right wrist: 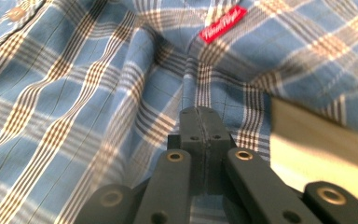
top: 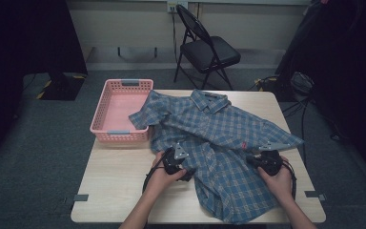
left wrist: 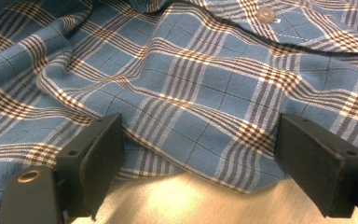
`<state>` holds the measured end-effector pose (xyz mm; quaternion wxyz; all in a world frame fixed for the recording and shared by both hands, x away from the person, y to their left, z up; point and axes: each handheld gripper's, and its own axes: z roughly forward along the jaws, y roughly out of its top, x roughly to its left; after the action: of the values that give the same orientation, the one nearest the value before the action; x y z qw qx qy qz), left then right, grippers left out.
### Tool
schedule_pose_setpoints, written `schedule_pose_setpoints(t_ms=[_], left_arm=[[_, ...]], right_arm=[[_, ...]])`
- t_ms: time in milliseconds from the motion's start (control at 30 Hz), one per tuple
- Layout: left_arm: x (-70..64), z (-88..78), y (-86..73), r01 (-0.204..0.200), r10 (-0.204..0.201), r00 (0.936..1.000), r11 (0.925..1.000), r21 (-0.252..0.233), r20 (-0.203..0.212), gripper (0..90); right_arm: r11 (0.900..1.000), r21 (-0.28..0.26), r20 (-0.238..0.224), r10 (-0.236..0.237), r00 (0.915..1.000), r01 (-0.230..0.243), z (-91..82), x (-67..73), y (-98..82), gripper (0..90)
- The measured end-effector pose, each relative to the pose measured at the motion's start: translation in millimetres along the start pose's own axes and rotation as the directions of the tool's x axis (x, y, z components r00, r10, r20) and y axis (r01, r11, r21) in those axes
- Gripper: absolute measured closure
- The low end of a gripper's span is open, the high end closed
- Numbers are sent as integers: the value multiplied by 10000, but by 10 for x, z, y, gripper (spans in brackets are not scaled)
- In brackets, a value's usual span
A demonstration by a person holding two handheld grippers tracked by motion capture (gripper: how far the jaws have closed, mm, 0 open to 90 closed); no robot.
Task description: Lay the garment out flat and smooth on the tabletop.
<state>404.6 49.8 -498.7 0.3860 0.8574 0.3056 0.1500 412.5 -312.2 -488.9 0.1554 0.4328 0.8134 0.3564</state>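
- The plaid shirt (top: 219, 143) lay spread and rumpled across the centre of the counter (top: 109, 191); folding appeared barely begun.
- The left tongs (left wrist: 196, 154) stood wide open at the shirt's hem, gripping nothing.
- The right tongs (right wrist: 200, 135) were fully closed; whether they pinched cloth could not be told.
- The pink basket (top: 119, 133) bordered the shirt at upper left; bare counter remained at lower left.

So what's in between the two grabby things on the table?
Only the blue plaid shirt. In the high view its rumpled cloth fills the stretch between the left gripper and the right gripper; nothing else lies there.
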Motion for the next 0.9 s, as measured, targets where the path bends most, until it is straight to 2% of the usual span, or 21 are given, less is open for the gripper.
schedule_pose_setpoints(t_ms=[167, 367, 433, 467, 500, 533, 567, 667, 800, 900], left_arm=[[10, -12, -3, 66, -65, 9999, 9999, -107, 118, 155], [-3, -31, 20, 45, -43, 9999, 9998, -182, 149, 155], [0, -36, 29, 11, -8, 9999, 9998, -207, 142, 155], [1, -37, 33, 21, -18, 9999, 9997, -241, 131, 155], [2, -37, 36, 29, -26, 9999, 9996, -267, 123, 155], [2, -36, 38, 30, -27, 9999, 9996, -279, 123, 155], [0, -35, 41, 20, -17, 9999, 9996, -274, 114, 155], [-2, -31, 49, -37, 40, 9999, 9996, -275, 128, 155], [2, -43, 45, -12, 16, 9999, 9995, -304, 141, 157], [12, -54, 37, 9, -4, 9999, 9994, -351, 142, 158]], right_arm=[[9997, 85, -415, 220, 9989, -217, -131, 1, -123, 900], [9991, 373, -643, -163, 9978, 187, -275, 114, -233, 900], [9993, 202, -417, -318, 9986, 327, -304, 155, -254, 896], [9989, -107, -165, -450, 9989, 448, -316, 159, -248, 871], [9979, -389, 11, -517, 9987, 517, -321, 154, -224, 794], [9972, -646, 280, -360, 9990, 377, -318, 137, -190, 692], [9962, -858, 501, -138, 9986, 181, -303, 115, -153, 639], [9954, -958, 723, 67, 9974, 3, -187, 79, -34, 607], [9992, -409, 1048, 67, 9945, -24, 31, 69, 16, 619], [9989, -459, 999, 39, 9950, 7, 50, 71, -2, 766]])
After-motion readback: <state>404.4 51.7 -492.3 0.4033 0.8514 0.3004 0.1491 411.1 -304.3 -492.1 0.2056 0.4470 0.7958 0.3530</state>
